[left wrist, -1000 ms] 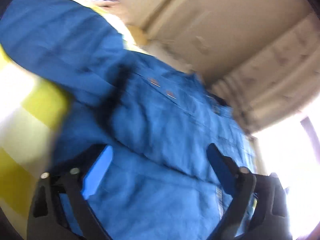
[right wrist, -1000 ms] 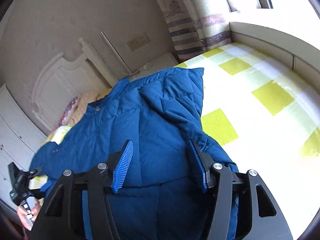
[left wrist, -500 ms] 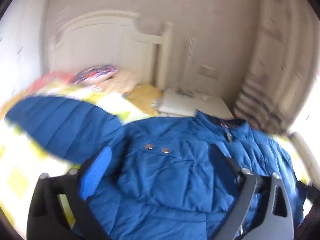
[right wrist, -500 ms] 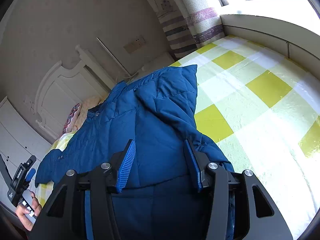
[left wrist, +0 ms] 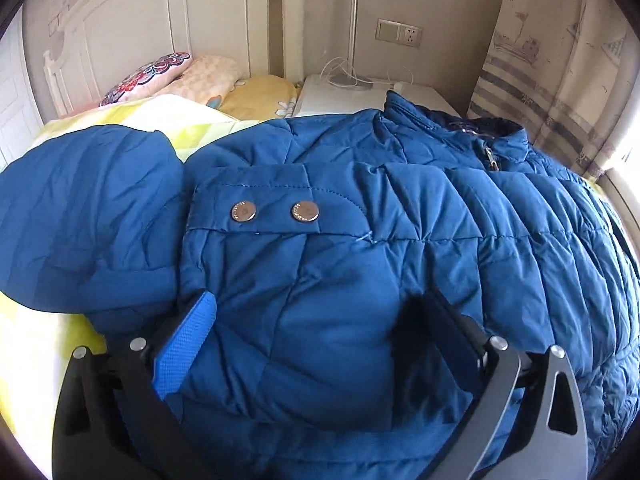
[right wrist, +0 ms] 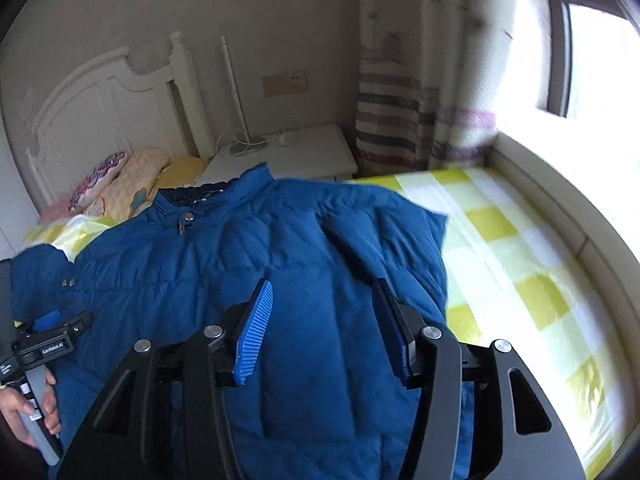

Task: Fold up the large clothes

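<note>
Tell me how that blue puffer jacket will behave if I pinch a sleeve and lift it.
The blue puffer jacket would probably drape rather than hold shape: it already sags into soft creases on the bed. Its quilted, puffy panels suggest it's light for its bulk. The shell looks smooth, so a shallow pinch could slip; grab a deep fold.

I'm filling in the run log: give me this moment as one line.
jacket: flat on bed, zipped | left claw: open, above jacket | right claw: open, just opening, nothing gripped
</note>
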Demonstrator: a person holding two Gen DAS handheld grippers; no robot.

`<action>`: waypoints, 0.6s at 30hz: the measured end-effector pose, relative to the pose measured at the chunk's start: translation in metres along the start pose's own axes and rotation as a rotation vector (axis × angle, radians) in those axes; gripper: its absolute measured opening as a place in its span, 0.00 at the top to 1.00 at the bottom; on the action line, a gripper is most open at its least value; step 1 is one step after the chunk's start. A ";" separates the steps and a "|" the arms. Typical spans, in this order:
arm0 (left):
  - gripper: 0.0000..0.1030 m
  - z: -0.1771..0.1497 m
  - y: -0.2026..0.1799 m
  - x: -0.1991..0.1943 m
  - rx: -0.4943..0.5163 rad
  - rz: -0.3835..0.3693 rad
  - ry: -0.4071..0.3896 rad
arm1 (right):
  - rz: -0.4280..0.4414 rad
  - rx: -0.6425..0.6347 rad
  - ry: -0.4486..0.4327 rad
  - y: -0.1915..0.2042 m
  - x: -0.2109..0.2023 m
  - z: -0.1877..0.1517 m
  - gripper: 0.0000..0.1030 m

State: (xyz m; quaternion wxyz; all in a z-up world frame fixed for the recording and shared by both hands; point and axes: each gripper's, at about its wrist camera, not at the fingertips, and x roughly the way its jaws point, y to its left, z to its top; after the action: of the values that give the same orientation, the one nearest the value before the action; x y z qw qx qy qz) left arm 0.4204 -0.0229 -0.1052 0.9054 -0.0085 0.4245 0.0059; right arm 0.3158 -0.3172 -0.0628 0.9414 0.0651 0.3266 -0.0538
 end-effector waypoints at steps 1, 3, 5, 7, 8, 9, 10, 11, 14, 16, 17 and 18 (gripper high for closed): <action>0.02 0.000 0.001 -0.002 -0.002 -0.003 -0.001 | -0.011 -0.053 0.000 0.015 0.010 0.008 0.39; 0.02 -0.004 0.013 -0.003 -0.008 -0.012 -0.004 | -0.025 -0.128 0.046 0.037 0.038 0.016 0.39; 0.02 -0.008 0.022 -0.010 -0.012 -0.018 -0.006 | -0.057 -0.201 0.140 0.051 0.074 0.011 0.37; 0.02 -0.007 0.023 -0.009 -0.015 -0.021 -0.006 | -0.066 -0.208 0.183 0.050 0.094 0.003 0.35; 0.02 -0.008 0.023 -0.010 -0.014 -0.020 -0.006 | -0.055 -0.196 0.190 0.047 0.094 0.003 0.35; 0.02 -0.008 0.023 -0.011 -0.014 -0.020 -0.006 | -0.045 -0.190 0.197 0.044 0.093 0.004 0.35; 0.02 -0.007 0.023 -0.010 -0.015 -0.020 -0.006 | -0.037 -0.189 0.200 0.041 0.092 0.004 0.37; 0.02 -0.008 0.023 -0.011 -0.015 -0.020 -0.007 | -0.037 -0.191 0.202 0.038 0.089 0.007 0.37; 0.02 -0.008 0.021 -0.011 -0.009 -0.013 -0.006 | -0.113 -0.108 0.132 0.008 0.071 0.024 0.36; 0.02 -0.008 0.022 -0.011 -0.009 -0.012 -0.006 | -0.159 -0.012 0.116 -0.015 0.071 0.030 0.35; 0.02 -0.008 0.021 -0.012 -0.008 -0.011 -0.005 | -0.186 0.000 0.148 -0.023 0.080 0.028 0.32; 0.02 -0.009 0.021 -0.011 -0.006 -0.010 -0.006 | -0.188 -0.012 0.201 -0.030 0.095 0.021 0.26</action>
State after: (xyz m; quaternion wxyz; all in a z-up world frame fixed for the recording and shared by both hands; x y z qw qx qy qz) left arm 0.4059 -0.0025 -0.1022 0.9065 -0.0136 0.4219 0.0028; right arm 0.3983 -0.3560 -0.1077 0.8951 0.0338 0.4241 -0.1331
